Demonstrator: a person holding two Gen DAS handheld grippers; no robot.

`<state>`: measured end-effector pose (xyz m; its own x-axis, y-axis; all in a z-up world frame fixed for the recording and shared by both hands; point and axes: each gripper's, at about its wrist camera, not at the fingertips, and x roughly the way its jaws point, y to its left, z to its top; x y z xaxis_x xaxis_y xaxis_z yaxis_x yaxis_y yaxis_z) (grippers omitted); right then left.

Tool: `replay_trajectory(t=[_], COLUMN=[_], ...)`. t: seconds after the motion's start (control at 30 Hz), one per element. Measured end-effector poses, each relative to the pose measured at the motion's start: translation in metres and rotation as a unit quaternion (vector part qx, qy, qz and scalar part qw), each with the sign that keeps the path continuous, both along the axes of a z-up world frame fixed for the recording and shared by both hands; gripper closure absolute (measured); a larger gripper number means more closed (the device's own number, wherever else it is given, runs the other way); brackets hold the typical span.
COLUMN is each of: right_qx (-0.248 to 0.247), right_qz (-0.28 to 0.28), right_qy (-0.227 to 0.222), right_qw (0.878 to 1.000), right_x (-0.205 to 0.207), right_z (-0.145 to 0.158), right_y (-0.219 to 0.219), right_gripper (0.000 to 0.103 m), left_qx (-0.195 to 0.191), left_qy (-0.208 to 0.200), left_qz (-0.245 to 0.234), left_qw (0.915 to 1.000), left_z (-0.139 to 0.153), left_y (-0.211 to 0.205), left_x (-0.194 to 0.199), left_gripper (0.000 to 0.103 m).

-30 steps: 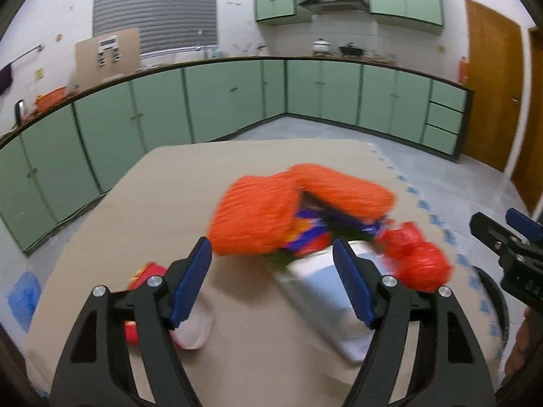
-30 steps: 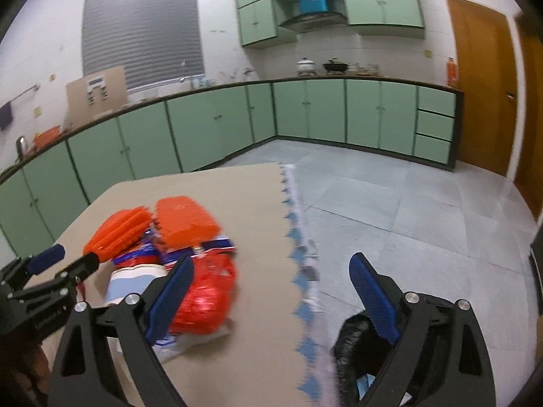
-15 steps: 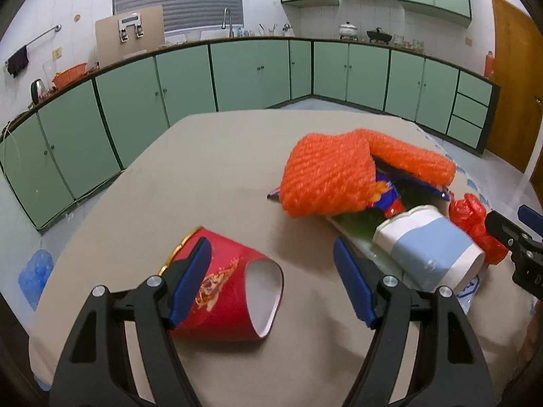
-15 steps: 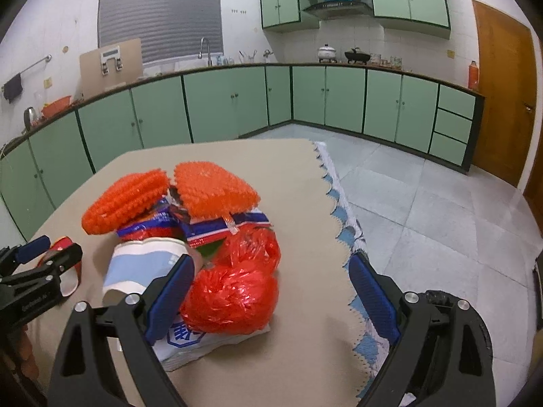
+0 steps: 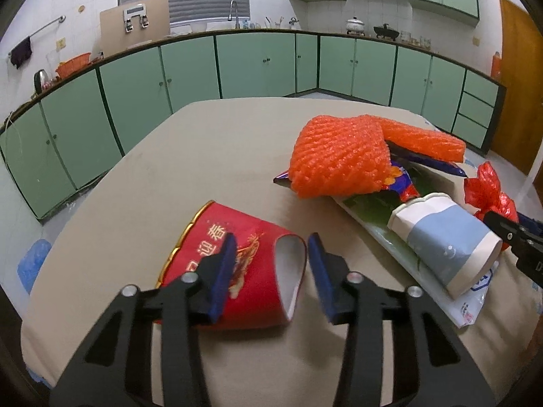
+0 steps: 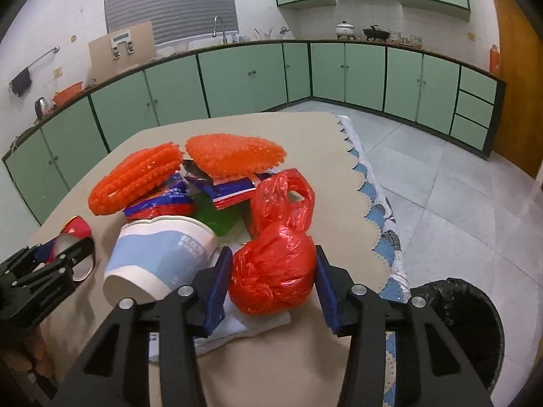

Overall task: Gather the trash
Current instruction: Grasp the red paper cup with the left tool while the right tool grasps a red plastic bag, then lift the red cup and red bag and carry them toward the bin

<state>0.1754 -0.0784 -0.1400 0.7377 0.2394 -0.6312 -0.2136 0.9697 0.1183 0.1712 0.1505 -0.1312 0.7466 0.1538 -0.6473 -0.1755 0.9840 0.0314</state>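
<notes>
Here the red cup (image 5: 237, 264) and blue-white cup (image 5: 448, 244) lie empty.

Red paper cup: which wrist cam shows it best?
Left wrist. The red paper cup lies on its side there, print and open mouth facing the camera, with the left gripper closing around its mouth end. In the right wrist view only a sliver of it shows at the left edge, mostly hidden behind the left gripper.

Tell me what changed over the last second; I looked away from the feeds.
Both grippers came down and their jaws are closing: left gripper around the red paper cup, right gripper around the red plastic bag. The trash pile looks unmoved.
</notes>
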Motion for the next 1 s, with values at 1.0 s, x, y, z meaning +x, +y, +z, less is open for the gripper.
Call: replay_trajectory(t=[1.0], right_qx=[0.018], right_qz=[0.007], right_qy=[-0.072], right_qw=[0.997], right_x=[-0.048], right_z=[0.060], right_y=[-0.026], right_gripper=[0.066], left_qx=[-0.035], left_qy=[-0.088], left_qz=[-0.036], left_qw=[0.9948], left_z=[0.051], left_y=[-0.032], left_x=[-0.022], left_gripper=[0.084])
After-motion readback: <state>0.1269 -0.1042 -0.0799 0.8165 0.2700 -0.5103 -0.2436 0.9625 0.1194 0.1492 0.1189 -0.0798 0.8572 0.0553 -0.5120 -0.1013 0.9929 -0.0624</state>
